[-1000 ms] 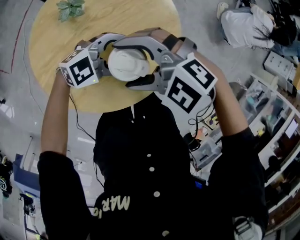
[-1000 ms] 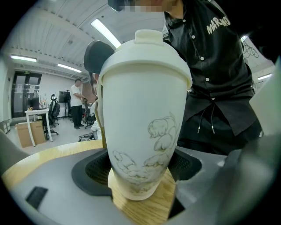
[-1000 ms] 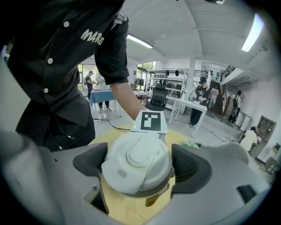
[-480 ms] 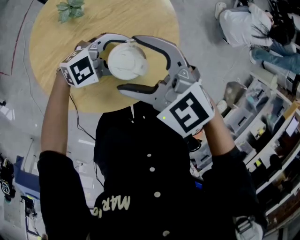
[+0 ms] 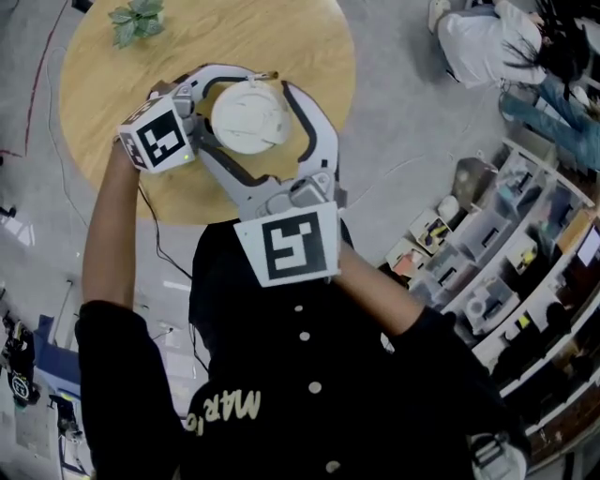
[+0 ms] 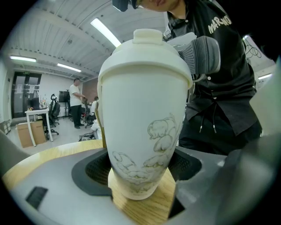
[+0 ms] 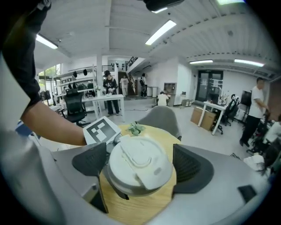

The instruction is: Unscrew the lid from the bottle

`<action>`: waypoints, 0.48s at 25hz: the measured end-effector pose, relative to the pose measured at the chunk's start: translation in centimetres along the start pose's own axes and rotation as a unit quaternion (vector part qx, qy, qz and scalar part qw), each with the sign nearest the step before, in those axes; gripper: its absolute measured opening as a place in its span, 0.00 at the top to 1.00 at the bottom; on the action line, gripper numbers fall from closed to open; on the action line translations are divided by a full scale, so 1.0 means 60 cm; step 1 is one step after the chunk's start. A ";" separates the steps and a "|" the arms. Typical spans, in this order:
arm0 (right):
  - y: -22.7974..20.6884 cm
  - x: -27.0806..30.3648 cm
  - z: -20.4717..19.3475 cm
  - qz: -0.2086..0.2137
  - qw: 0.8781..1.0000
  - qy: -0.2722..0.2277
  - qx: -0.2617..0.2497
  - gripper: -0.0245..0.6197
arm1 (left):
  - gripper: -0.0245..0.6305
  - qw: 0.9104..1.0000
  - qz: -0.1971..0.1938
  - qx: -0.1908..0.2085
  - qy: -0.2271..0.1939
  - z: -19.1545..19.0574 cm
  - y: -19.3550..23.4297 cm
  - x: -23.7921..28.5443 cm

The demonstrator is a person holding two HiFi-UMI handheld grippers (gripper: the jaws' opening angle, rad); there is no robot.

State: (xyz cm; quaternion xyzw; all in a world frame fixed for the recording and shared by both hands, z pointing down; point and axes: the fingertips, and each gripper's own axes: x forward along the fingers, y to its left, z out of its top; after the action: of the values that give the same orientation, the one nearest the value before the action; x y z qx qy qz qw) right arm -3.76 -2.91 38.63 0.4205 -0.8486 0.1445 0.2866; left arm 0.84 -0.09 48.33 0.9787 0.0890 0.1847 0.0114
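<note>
Over the round wooden bench (image 5: 103, 122), held the white bottle (image 6: 145, 132) upright in the left gripper (image 6: 141, 167). Clamped it low on the body, dark pads (image 6: 94, 169) pressed on both flanks, jaws spread wide to fit the girth. Saw a faint line drawing (image 6: 162, 136) on the bottle's lower half. Couldn't tell whether the base touched the bench or hung just above it; saw only wood grain under it through the jaw gap. Found the lid (image 7: 138, 165) still seated on the bottle: white, domed, flip tab across the top. Had the right gripper (image 7: 140, 166) reaching in from the person's side, tilted down, straddling the lid. Found its jaws apart, one dark pad just beside each side of the lid's rim, not squeezing; gripped nothing. From the head view, saw its grey jaw arms curving round the lid on both sides. Read both marker cubes there: left cube (image 5: 157, 139) just beside the lid on its left, right cube (image 5: 288, 246) below the lid, over the black jacket (image 5: 300, 375). Saw the left forearm (image 5: 103, 234) running from the left cube down the frame's left side. Noted a small green plant (image 5: 141, 19) at the bench's far edge, well apart from the bottle. Spotted a grey chair (image 7: 160, 118) behind the bench in the right gripper view. Logged shelving (image 5: 487, 272) with bins off to the right of the bench, on the grey floor (image 5: 403, 141).
</note>
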 end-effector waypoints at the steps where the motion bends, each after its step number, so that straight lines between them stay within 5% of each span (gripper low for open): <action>1: -0.003 0.004 -0.003 -0.014 1.000 0.003 0.000 0.22 | 0.39 1.000 0.002 0.000 -0.006 0.002 0.000 0.001; 7: -0.006 0.021 -0.014 -0.036 0.999 0.019 0.001 0.24 | 0.39 1.000 0.006 0.001 -0.018 0.007 0.002 0.003; 12: -0.001 0.018 -0.008 0.004 1.000 0.013 -0.026 0.24 | 0.39 1.000 0.002 0.000 -0.006 0.007 0.000 0.001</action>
State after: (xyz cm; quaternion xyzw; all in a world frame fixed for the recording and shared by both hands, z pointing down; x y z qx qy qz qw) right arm -4.09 -3.41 39.67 0.4073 -0.8503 0.1287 0.3075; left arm 1.03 -0.09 47.95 0.9799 0.0868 0.1792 0.0117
